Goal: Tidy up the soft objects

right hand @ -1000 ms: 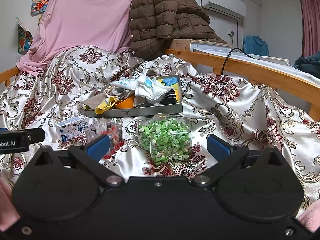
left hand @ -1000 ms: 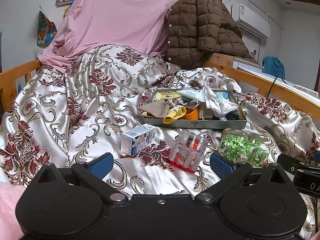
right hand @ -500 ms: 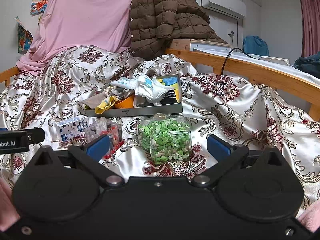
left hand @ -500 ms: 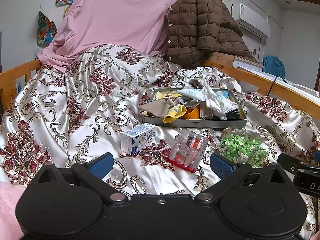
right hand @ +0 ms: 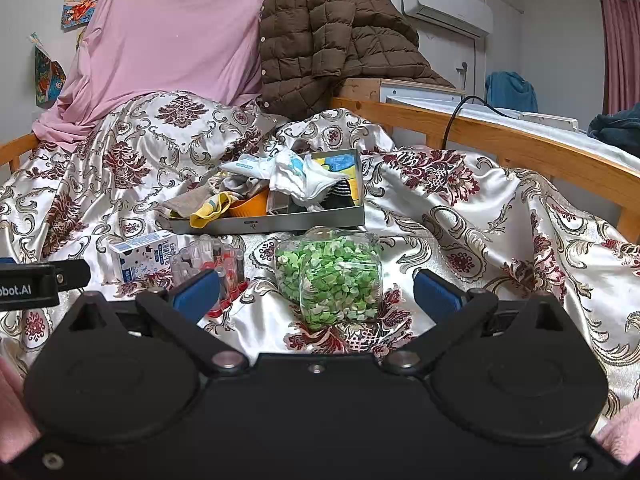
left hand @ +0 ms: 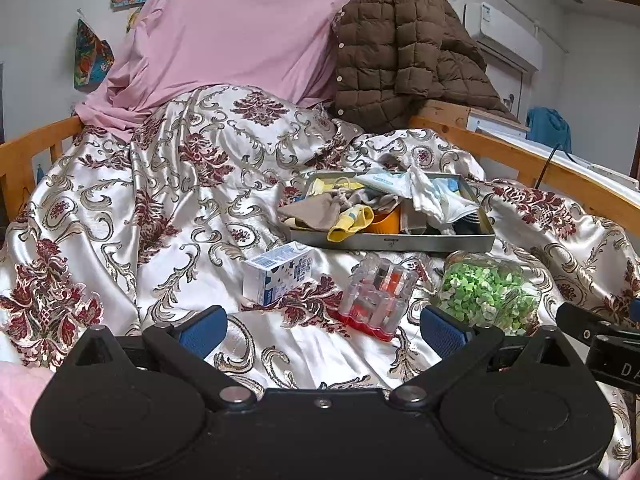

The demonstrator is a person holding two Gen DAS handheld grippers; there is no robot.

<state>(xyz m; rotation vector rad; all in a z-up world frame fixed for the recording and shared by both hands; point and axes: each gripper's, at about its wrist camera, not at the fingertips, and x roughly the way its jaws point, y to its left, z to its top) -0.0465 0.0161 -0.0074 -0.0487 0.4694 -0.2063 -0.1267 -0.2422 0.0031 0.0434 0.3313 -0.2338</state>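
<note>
Left gripper [left hand: 323, 330] low over satin bedspread [left hand: 132, 216], blue pads spread wide, nothing between. Right gripper [right hand: 316, 294] same deal, gaping, empty. Soft stuff, socks and cloths [left hand: 352, 210], heaped in grey metal tray [left hand: 392, 242] at 12 o'clock mid-bed; yellow sock [left hand: 348, 224] flops over front rim. Nearer: milk carton [left hand: 278, 278] at 11, clear plastic case [left hand: 378, 296] at 12, jar of green bits [right hand: 332, 276] dead ahead of right gripper. Brown puffer jacket [right hand: 332, 36] piled behind.
</note>
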